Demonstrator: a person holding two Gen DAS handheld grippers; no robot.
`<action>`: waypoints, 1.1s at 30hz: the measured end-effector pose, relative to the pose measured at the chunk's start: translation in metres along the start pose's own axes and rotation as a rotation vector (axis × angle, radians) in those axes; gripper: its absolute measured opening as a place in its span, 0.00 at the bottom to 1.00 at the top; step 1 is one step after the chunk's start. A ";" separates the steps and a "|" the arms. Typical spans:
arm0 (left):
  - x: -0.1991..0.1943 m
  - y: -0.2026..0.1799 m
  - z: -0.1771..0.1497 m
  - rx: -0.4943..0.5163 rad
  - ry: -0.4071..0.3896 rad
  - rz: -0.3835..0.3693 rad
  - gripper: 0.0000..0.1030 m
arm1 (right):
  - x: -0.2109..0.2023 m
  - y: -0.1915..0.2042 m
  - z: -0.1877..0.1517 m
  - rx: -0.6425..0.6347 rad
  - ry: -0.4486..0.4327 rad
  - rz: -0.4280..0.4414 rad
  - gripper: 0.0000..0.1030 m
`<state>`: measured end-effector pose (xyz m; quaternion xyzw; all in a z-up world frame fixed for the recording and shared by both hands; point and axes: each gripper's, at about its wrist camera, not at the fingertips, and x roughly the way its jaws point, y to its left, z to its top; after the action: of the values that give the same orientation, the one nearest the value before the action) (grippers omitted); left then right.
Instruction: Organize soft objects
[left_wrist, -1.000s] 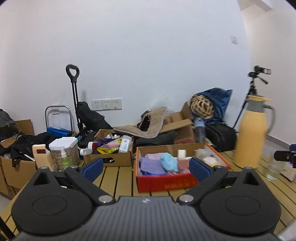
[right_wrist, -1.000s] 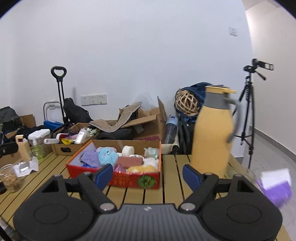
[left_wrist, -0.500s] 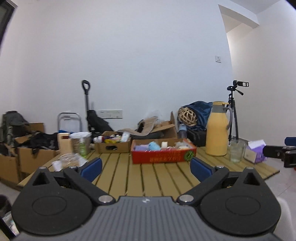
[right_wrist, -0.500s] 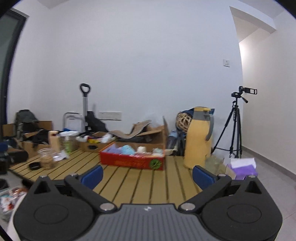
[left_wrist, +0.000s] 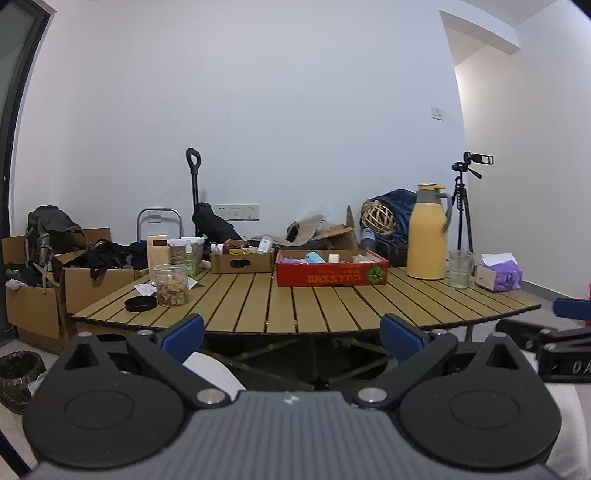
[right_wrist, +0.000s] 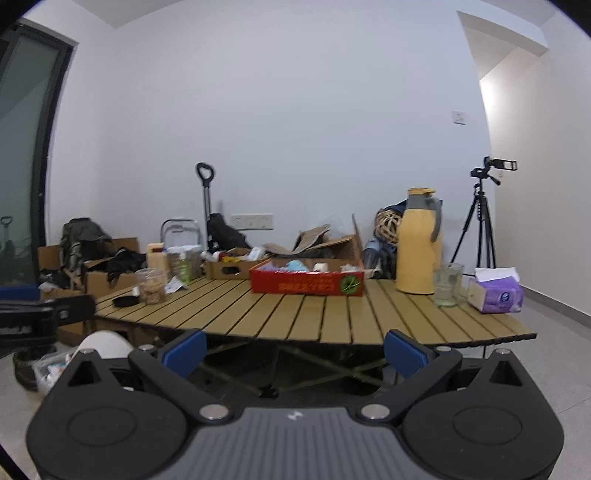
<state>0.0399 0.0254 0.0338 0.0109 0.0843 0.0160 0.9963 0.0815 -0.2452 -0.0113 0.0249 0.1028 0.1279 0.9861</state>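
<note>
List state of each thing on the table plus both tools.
left tool: open, empty
right tool: open, empty
red box: open-topped, soft items inside
yellow jug: upright, lid closed
glass: upright
jar: upright, lid off
tissue box: tissue sticking out

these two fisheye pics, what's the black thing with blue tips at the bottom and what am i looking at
The black thing is a hand-held two-finger gripper; a person carries one in each hand, and a camera on each looks forward along its fingers. One picture is from the left gripper, the other from the right gripper. Both are open and hold nothing, short of the table's near edge. On it stand a red box of soft things, a yellow jug, a glass, a tissue box and a jar.
</note>
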 end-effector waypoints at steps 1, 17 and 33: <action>-0.003 -0.001 -0.001 0.000 0.000 -0.004 1.00 | -0.003 0.002 -0.002 -0.004 -0.003 0.004 1.00; -0.020 -0.008 -0.004 0.011 -0.026 -0.053 1.00 | -0.026 -0.005 0.003 -0.039 -0.057 -0.027 1.00; -0.019 -0.005 0.000 0.009 -0.040 -0.050 1.00 | -0.026 -0.004 0.002 -0.034 -0.071 -0.014 1.00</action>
<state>0.0214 0.0201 0.0365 0.0137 0.0647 -0.0096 0.9978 0.0588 -0.2562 -0.0045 0.0120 0.0657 0.1218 0.9903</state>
